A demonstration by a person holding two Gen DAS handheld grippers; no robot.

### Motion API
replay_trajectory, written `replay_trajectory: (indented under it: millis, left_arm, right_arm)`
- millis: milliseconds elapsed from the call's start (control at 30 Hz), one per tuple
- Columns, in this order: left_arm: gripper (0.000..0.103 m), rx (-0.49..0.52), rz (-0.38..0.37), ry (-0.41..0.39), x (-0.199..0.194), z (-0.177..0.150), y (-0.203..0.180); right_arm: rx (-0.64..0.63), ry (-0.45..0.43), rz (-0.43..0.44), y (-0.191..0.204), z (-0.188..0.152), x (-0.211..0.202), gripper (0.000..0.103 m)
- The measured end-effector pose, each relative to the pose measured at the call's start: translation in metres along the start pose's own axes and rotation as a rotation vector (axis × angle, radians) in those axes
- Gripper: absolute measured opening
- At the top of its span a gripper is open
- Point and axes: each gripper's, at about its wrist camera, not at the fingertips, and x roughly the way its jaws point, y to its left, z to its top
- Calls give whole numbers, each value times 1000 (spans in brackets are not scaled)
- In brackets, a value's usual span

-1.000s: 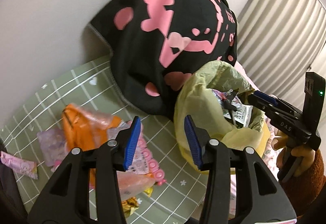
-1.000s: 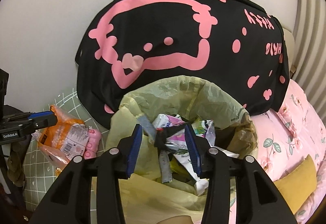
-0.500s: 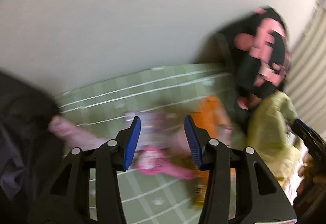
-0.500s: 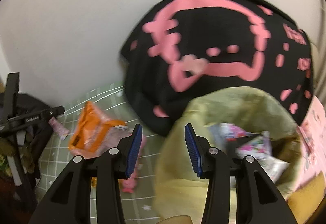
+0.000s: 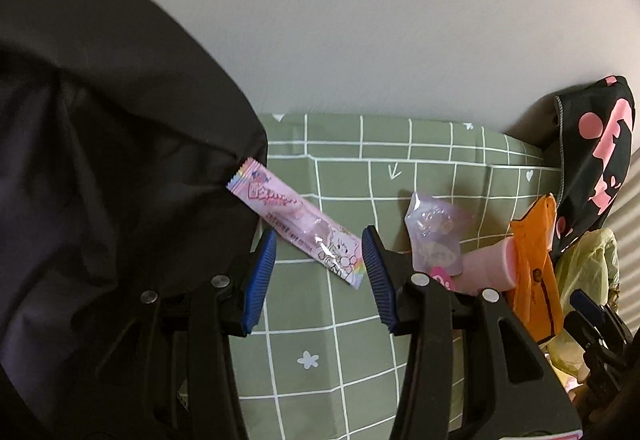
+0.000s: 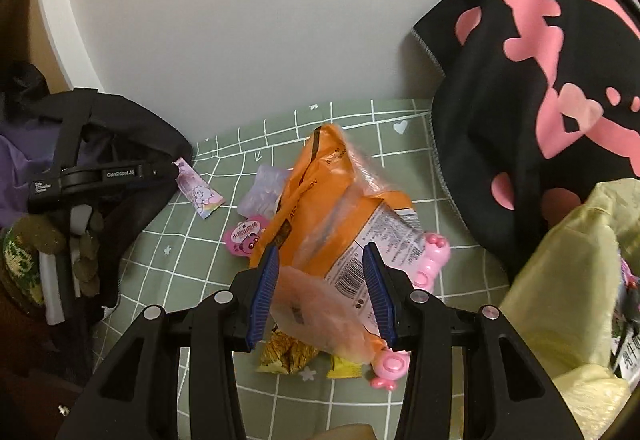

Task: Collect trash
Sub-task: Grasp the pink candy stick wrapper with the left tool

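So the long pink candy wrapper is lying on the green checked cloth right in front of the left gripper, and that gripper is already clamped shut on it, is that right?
Not quite. The long pink candy wrapper does lie on the green checked cloth in front of the left gripper, but that gripper is open, not clamped on it; its blue pads stand apart, clear of the wrapper. The left wrist view shows this.

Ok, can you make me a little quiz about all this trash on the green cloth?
1. True or false: the left gripper is squeezing the long pink wrapper.
2. Which wrapper lies under the right gripper: A purple, B orange, C blue?
3. What colour is the trash bag?

Key:
1. False: its jaws are open, with only the wrapper's end between them.
2. B, the orange wrapper.
3. Yellow.
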Motion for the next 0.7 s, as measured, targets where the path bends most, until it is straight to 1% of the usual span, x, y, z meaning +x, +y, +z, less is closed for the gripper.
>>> replay_trajectory:
  millis: [67,167,267,333,400,467,500,633,667,700]
  left_arm:
    - [43,-17,-13,11,5,1,2]
    - [43,-43,-11,26,17,4,1]
    - [43,-38,24,35,31,9,-2]
    - [43,-31,65,38,40,12,-3]
    - [43,-44,89,43,48,15,-1]
    - [42,-63,109,49,54,18,3]
    - [43,-68,112,38,55,19,4]
    - [42,-62,131,43,58,25,4]
    - [39,-64,132,47,59,26,4]
    - [28,-67,126,49,59,27,4]
  right_arm:
    - [9,-8,-15,-2,1,1,41]
    - [28,-18,-41,-11,2,2,41]
    - [55,5,-42,-23,2,8,41]
    - [63,13,-42,-27,1,11,41]
    - [58,20,-44,-29,0,12,41]
    - [51,21,-55,-32,0,11,41]
    - [50,23,-61,-33,0,12,41]
    - [71,33,-77,-42,-1,12,41]
    - [74,34,-80,-43,-3,12,41]
    - [77,36,-82,-43,-3,12,41]
